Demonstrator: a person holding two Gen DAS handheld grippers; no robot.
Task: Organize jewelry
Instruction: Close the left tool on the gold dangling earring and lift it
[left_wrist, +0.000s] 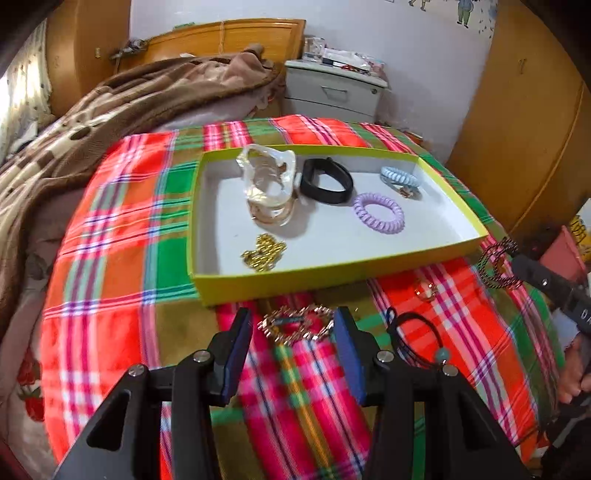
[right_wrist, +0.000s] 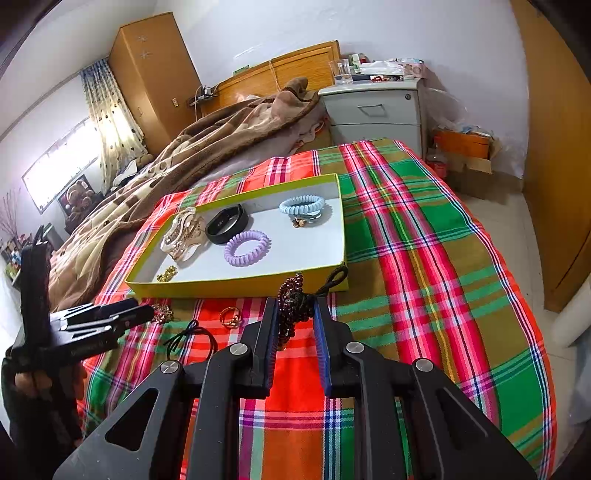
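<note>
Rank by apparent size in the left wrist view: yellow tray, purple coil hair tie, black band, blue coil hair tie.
1. yellow tray
2. black band
3. purple coil hair tie, almost like the band, so unsure
4. blue coil hair tie, though it lies farther away

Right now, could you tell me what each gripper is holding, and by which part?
The right gripper pinches the dark bead bracelet by its bunched strands near the cord loop. The left gripper holds nothing; its open jaws flank the gold bracelet.

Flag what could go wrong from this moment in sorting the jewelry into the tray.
The dark bead bracelet hangs loosely from the right gripper; it could slip or snag the tray wall. The left gripper stands open around the gold chain bracelet; closing might pinch the plaid cloth too.
</note>
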